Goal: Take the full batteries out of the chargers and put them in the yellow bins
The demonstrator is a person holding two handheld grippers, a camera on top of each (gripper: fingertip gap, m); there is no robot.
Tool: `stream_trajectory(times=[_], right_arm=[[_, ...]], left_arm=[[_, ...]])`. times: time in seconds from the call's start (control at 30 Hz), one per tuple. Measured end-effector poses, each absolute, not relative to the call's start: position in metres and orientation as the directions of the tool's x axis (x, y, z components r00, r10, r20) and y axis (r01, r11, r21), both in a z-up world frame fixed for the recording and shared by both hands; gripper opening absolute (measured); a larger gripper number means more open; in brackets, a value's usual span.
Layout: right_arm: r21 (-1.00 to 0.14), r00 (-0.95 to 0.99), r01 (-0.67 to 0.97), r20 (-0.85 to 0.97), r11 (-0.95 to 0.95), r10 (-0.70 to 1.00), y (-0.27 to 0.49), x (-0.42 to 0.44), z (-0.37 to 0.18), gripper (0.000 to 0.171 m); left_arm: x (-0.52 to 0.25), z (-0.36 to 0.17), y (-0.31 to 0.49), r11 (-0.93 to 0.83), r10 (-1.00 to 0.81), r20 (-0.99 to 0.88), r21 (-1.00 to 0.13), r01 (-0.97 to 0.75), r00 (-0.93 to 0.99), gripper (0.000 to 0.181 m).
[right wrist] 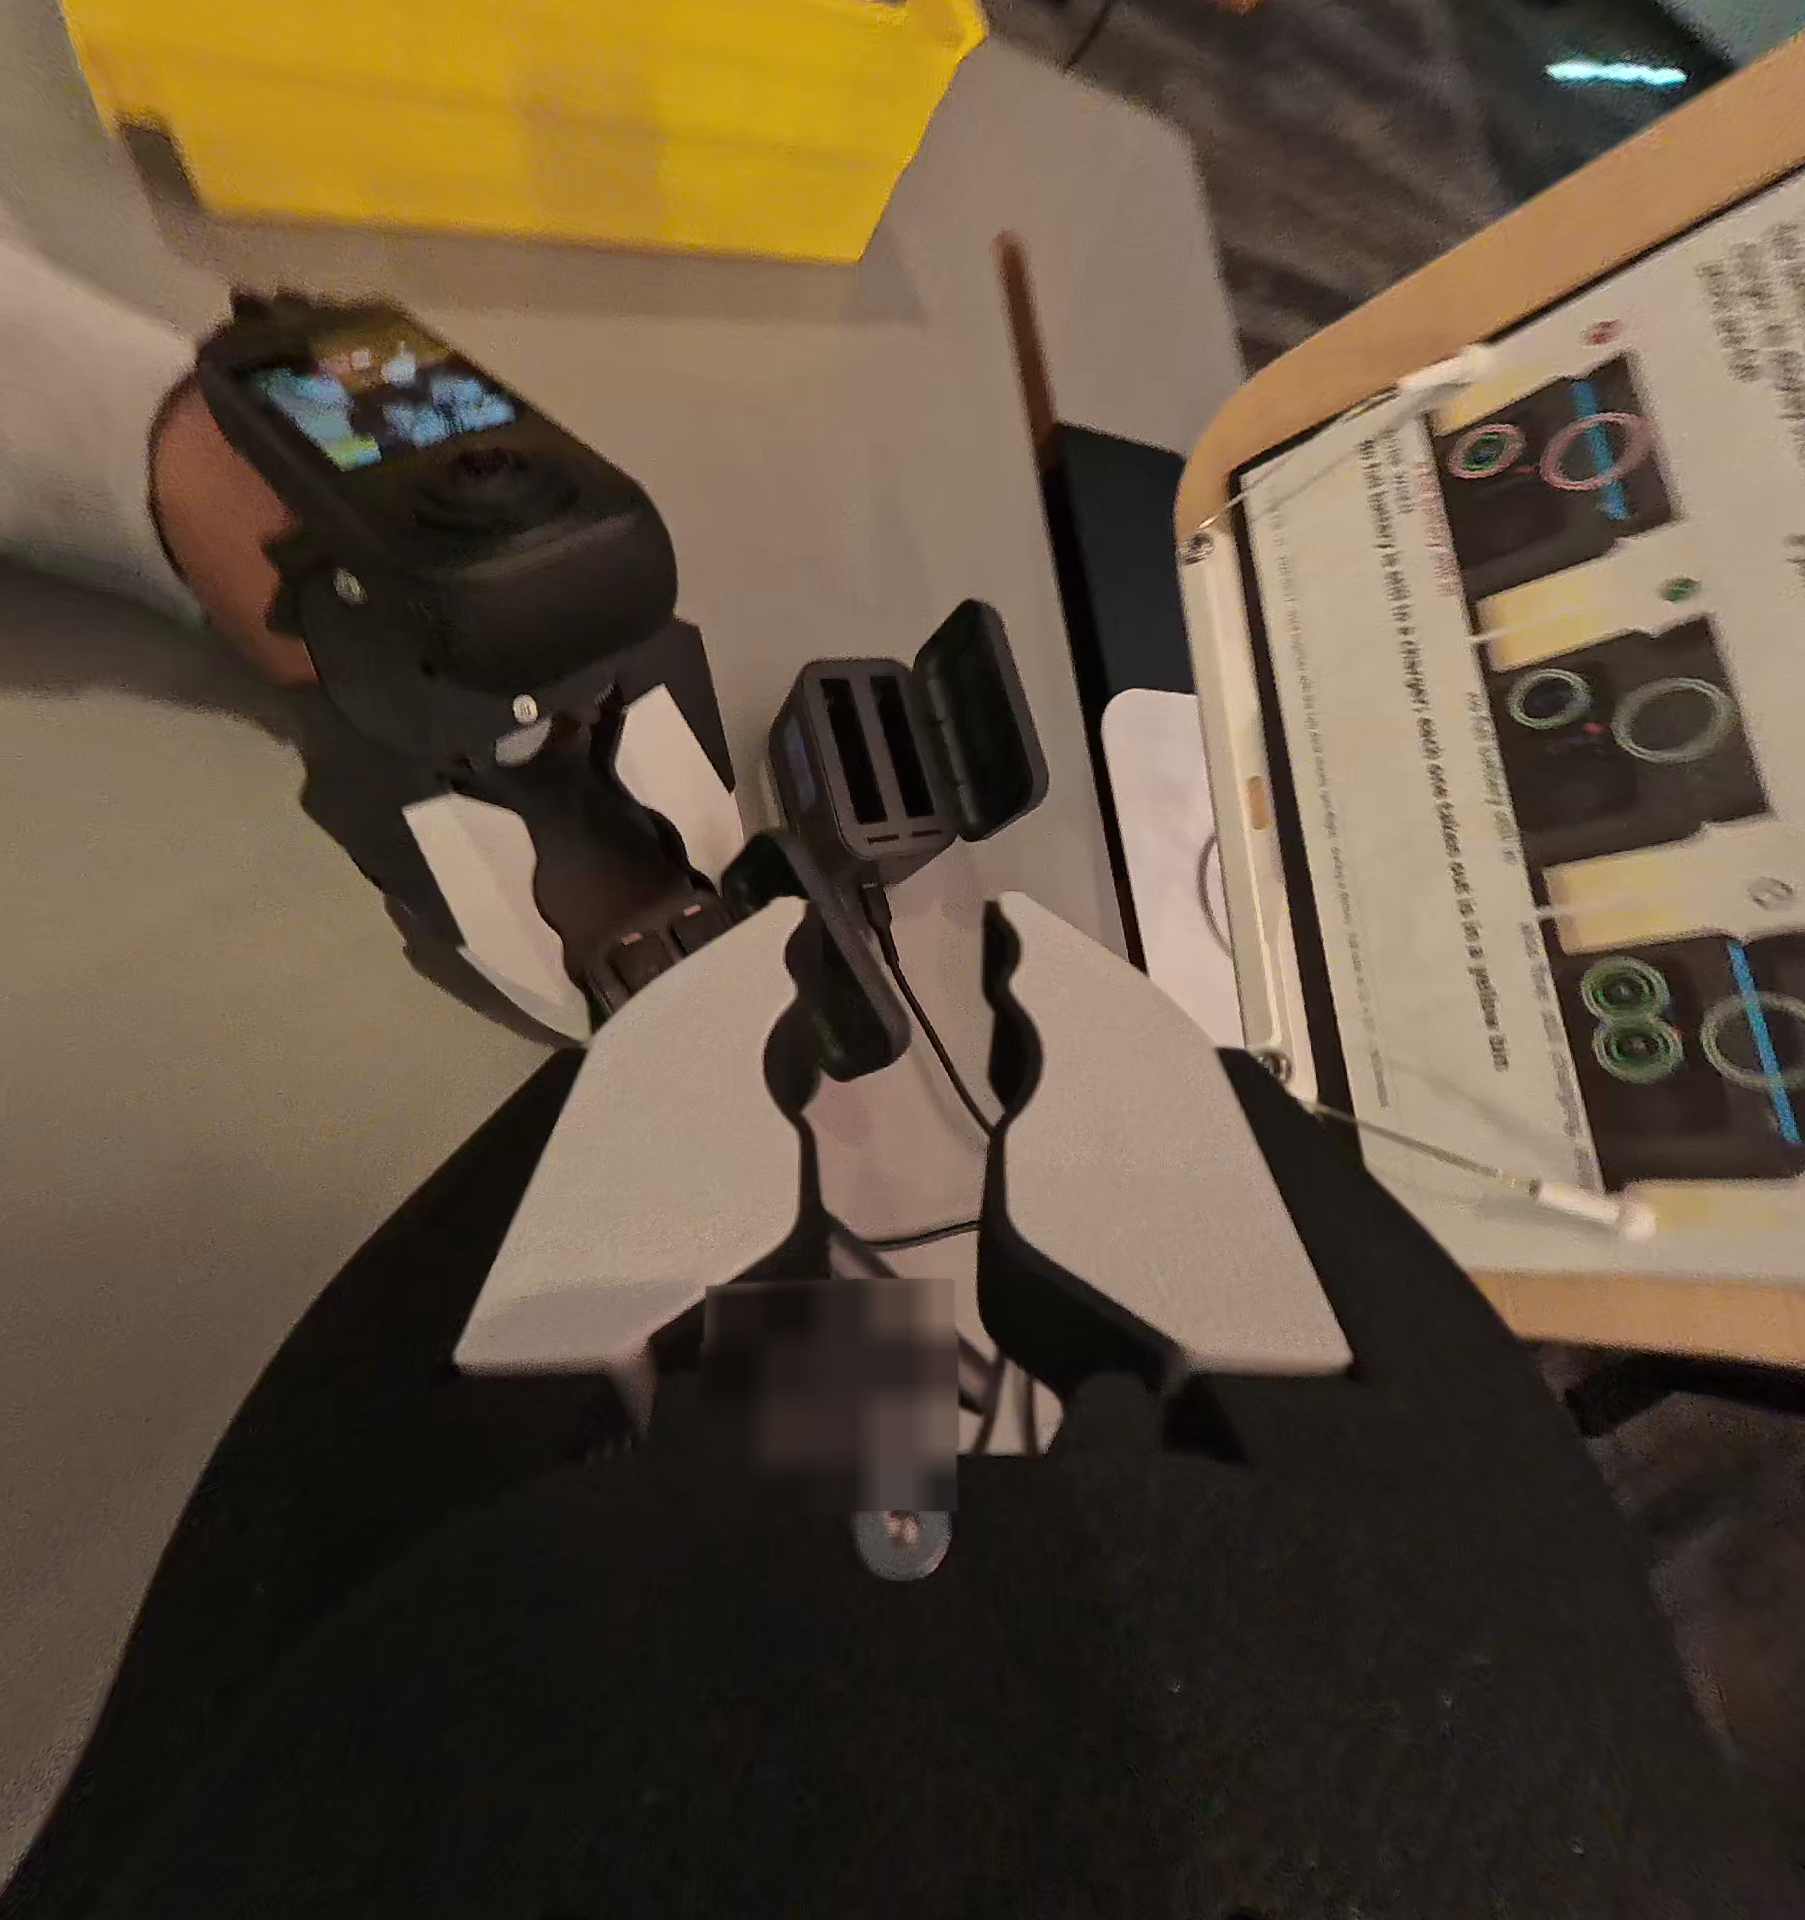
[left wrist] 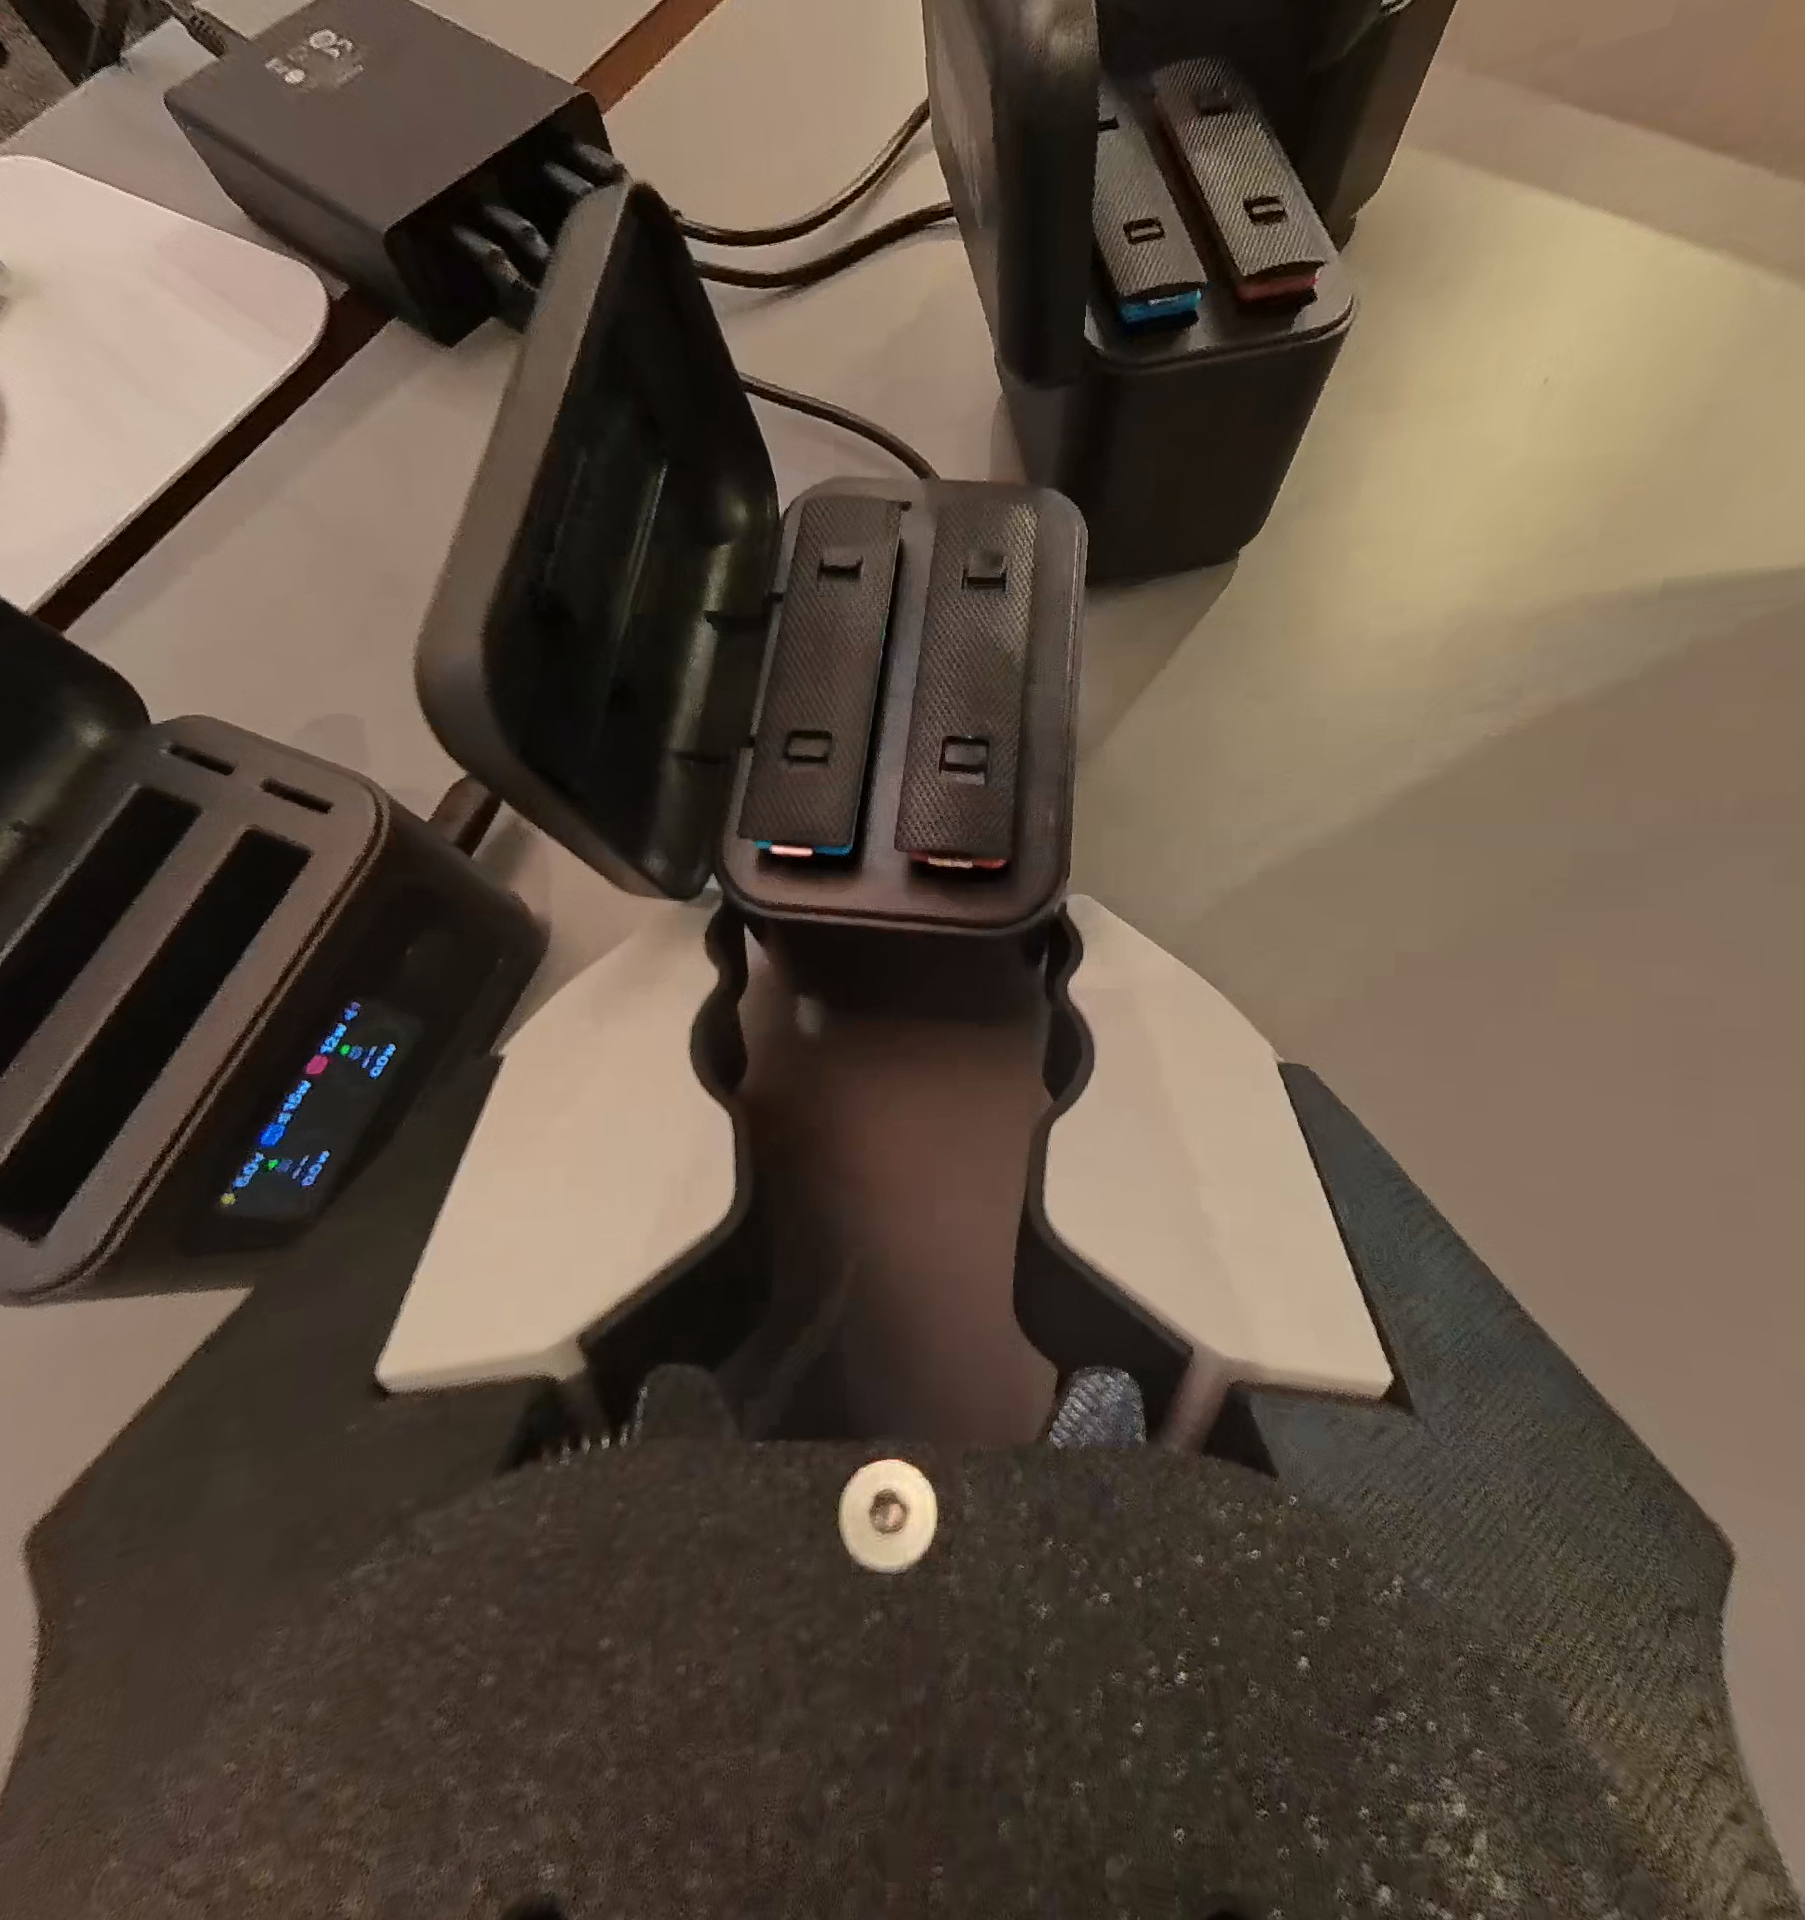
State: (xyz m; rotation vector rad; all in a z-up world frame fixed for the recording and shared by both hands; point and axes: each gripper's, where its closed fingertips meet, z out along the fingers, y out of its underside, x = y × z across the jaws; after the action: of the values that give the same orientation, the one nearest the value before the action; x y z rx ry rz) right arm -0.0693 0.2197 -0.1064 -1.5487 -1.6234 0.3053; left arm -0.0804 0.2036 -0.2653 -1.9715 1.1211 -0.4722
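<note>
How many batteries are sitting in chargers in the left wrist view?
4: two in the middle charger held by the left gripper, two in the far charger. The near-left charger has empty slots.

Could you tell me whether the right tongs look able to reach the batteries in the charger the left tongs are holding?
Probably yes: the right tongs are open and empty, the charger has its lid swung aside, and both batteries stand exposed.

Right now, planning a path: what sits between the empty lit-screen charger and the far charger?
The middle charger, lid open, holding two batteries, gripped by the left gripper; the left wrist view shows it.
</note>
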Motion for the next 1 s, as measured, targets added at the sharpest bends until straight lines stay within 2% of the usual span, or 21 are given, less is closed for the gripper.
stream_trajectory(times=[0.03, 0.17, 0.3, 0.4, 0.6, 0.77, 1.0], right_arm=[[-0.714, 0.184, 0.678, 0.397, 0.177, 0.899, 0.213, -0.067, -0.103, 0.035], [-0.818, 0.434, 0.572, 0.372, 0.068, 0.820, 0.195, -0.051, -0.103, 0.049], [-0.906, 0.634, 0.410, 0.199, -0.107, 0.747, 0.183, -0.040, -0.122, 0.060], [-0.926, 0.715, 0.311, 0.079, -0.215, 0.695, 0.177, -0.037, -0.146, 0.062], [-0.924, 0.778, 0.223, -0.023, -0.311, 0.628, 0.167, -0.043, -0.186, 0.064], [-0.925, 0.785, 0.211, -0.032, -0.315, 0.619, 0.168, -0.048, -0.202, 0.066], [-0.935, 0.797, 0.217, 0.003, -0.282, 0.604, 0.172, -0.042, -0.207, 0.067]], left_arm=[[-0.082, -0.266, 0.202, -0.286, -0.839, -0.067, -0.789, -0.543, 0.539, 0.055], [-0.087, -0.265, 0.196, -0.292, -0.833, -0.066, -0.791, -0.538, 0.549, 0.056], [-0.086, -0.262, 0.194, -0.276, -0.832, -0.082, -0.796, -0.538, 0.548, 0.059], [-0.085, -0.262, 0.194, -0.278, -0.829, -0.083, -0.797, -0.537, 0.553, 0.063], [-0.081, -0.261, 0.198, -0.283, -0.816, -0.084, -0.804, -0.522, 0.572, 0.065], [-0.082, -0.262, 0.202, -0.296, -0.793, -0.099, -0.800, -0.522, 0.601, 0.053], [-0.078, -0.262, 0.197, -0.316, -0.801, -0.065, -0.798, -0.513, 0.594, 0.052]])
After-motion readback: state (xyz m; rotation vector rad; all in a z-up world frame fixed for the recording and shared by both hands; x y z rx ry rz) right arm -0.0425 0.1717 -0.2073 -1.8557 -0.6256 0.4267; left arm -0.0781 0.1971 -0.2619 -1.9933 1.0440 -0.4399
